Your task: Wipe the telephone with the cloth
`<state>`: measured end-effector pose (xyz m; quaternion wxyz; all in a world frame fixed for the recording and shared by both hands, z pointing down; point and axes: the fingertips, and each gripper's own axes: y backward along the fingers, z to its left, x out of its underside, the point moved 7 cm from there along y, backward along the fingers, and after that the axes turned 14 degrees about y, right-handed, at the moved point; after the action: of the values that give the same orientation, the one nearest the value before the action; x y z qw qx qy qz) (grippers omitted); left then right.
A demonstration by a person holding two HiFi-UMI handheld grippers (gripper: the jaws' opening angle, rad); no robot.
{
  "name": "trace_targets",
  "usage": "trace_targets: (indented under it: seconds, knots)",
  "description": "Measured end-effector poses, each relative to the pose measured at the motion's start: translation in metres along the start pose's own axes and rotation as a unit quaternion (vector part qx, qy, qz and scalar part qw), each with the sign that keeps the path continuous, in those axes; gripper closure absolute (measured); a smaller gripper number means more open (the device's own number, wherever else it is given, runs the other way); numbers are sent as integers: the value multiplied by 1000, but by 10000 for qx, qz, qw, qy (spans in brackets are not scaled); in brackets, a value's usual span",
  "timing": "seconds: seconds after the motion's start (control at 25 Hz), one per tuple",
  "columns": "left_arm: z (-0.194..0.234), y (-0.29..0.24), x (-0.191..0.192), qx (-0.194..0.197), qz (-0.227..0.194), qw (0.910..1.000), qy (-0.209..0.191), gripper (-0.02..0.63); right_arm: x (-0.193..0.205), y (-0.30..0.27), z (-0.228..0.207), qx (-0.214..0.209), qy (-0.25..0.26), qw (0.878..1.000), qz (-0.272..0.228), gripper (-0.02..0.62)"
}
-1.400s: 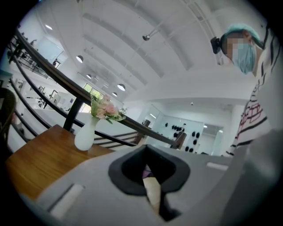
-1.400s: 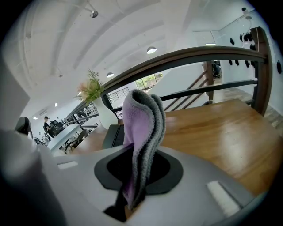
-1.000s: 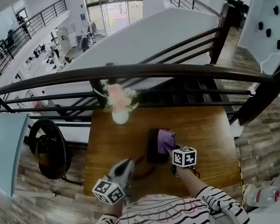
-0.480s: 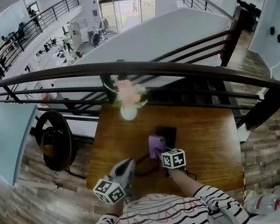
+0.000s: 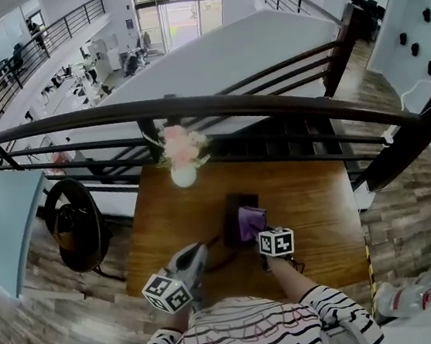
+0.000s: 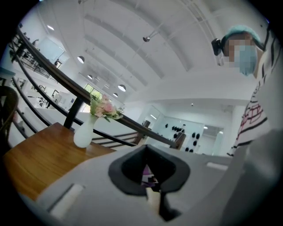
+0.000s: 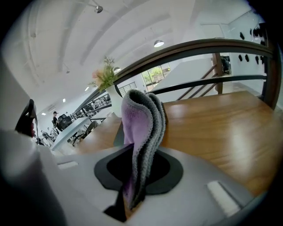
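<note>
A dark telephone [image 5: 235,208] lies on the wooden table [image 5: 313,202], in the head view just past my right gripper [image 5: 263,233]. That gripper is shut on a folded purple and grey cloth [image 5: 251,221], which rests on the phone's near right part. In the right gripper view the cloth [image 7: 142,128] stands up from the jaws of the right gripper [image 7: 131,199], and only a dark sliver of the phone [image 7: 118,133] shows behind it. My left gripper [image 5: 194,254] hovers at the table's near left, shut on nothing. Its jaws meet in the left gripper [image 6: 152,201] view.
A white vase of pink flowers [image 5: 182,162] stands at the table's far edge, also the vase [image 6: 84,132] in the left gripper view. A dark cord [image 5: 220,260] loops on the wood between the grippers. A dark railing [image 5: 270,106] runs behind the table; a black chair [image 5: 74,227] sits left.
The right gripper carried the cloth left across the phone and then back to its right part. The left gripper stayed where it was. The head camera shifted a little.
</note>
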<state>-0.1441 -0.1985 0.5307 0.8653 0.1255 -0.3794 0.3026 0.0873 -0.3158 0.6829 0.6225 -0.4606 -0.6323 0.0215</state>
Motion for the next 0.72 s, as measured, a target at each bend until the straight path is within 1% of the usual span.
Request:
trace_targets:
  seconds: [0.28,0.44,0.56,0.72]
  knots:
    - [-5,-7,7,190,120,9997,44,606,15,25,-23,433,-140,9990,-16,541]
    - [-9,-6,9,212,136,9997,77,606,19,36,-28,513,-343,9981,-84,541]
    - [-11,-4,11,202,122,9997,82,606,15,41,-22,362,-412,9981,-282,541]
    - [-8,2,12,156,86,9998,58,606,8,34,7,-86,-232,9985,-495,543]
